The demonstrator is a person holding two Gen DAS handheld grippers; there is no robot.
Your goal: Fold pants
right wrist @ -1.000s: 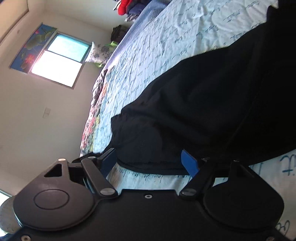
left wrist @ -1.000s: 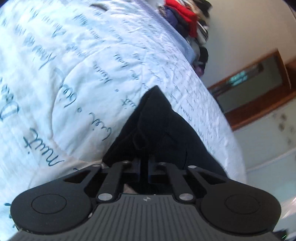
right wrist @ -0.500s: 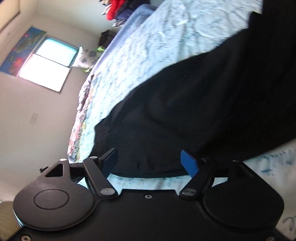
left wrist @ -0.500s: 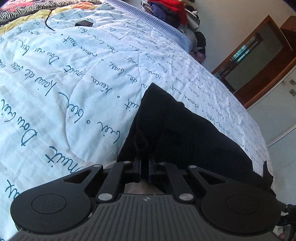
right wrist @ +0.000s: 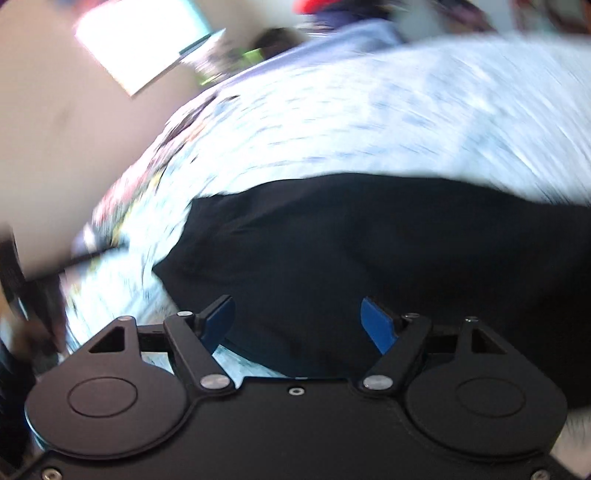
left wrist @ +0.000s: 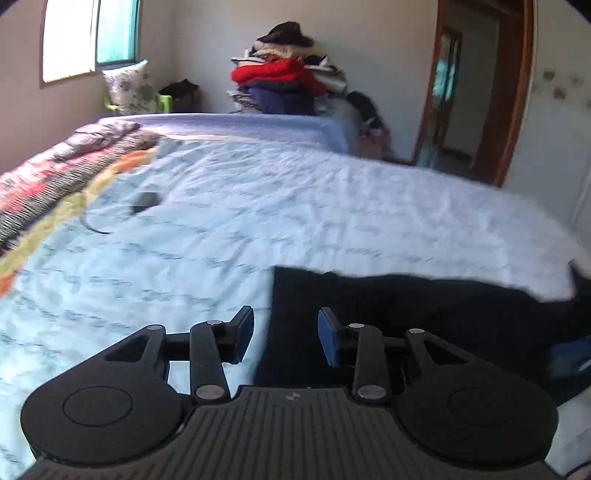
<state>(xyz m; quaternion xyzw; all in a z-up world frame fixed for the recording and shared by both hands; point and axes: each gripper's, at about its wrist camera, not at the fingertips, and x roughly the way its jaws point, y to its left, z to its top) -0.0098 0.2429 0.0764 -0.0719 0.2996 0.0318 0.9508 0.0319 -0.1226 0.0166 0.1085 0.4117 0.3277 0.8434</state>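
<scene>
The black pants (left wrist: pixel 413 310) lie folded flat on the light blue bedspread (left wrist: pixel 258 206), at the near right of the left wrist view. My left gripper (left wrist: pixel 285 338) is open and empty, hovering over the pants' left edge. In the blurred right wrist view the pants (right wrist: pixel 369 251) fill the middle. My right gripper (right wrist: pixel 298 321) is open and empty just above their near edge.
A pile of clothes (left wrist: pixel 288 85) stands beyond the bed's far end. A patterned blanket (left wrist: pixel 48 184) covers the bed's left side, with a dark small object and cable (left wrist: pixel 144 201) next to it. A doorway (left wrist: pixel 476 92) is at the right, a window (left wrist: pixel 88 33) at the left.
My left gripper has opened and let go of the pants, then tilted up toward the room. The pants now lie flat. My right gripper stays open and has swung quickly.
</scene>
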